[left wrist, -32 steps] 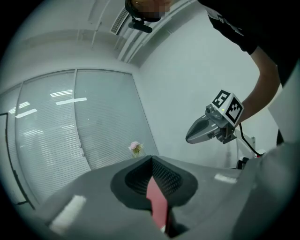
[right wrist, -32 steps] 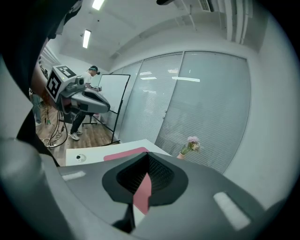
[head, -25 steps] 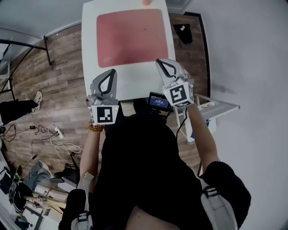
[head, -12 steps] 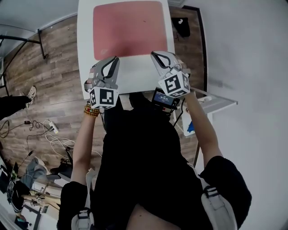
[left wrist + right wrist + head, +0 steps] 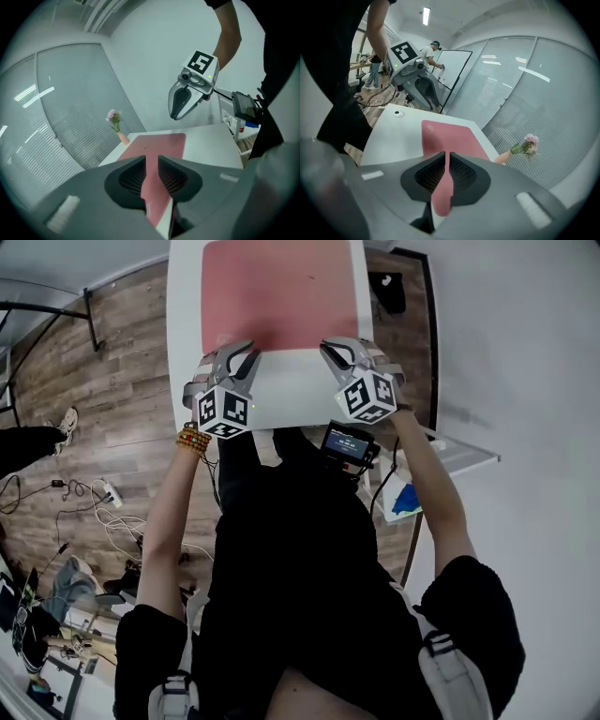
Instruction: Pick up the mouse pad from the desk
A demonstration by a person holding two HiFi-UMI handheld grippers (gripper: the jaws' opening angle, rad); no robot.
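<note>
The left gripper [image 5: 240,352] stands open. The right gripper's [image 5: 331,347] jaws, just opening, are narrowly apart. Both are empty near the desk's [image 5: 281,395] near edge. Risk: the jaws may skid over the flat mouse pad [image 5: 281,289].

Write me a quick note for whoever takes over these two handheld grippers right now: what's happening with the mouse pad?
Left gripper: fingers apart, gripping nothing, at the near left corner of the mouse pad.
Right gripper: fingers have just been opening, with a narrow gap now. The pad shows through it but is not pinched. It is at the near right corner.
Mouse pad: lies flat on the white desk.
Done: both grippers are at the pad's near edge.
Left: close on that edge and lift the pad off the desk.
</note>
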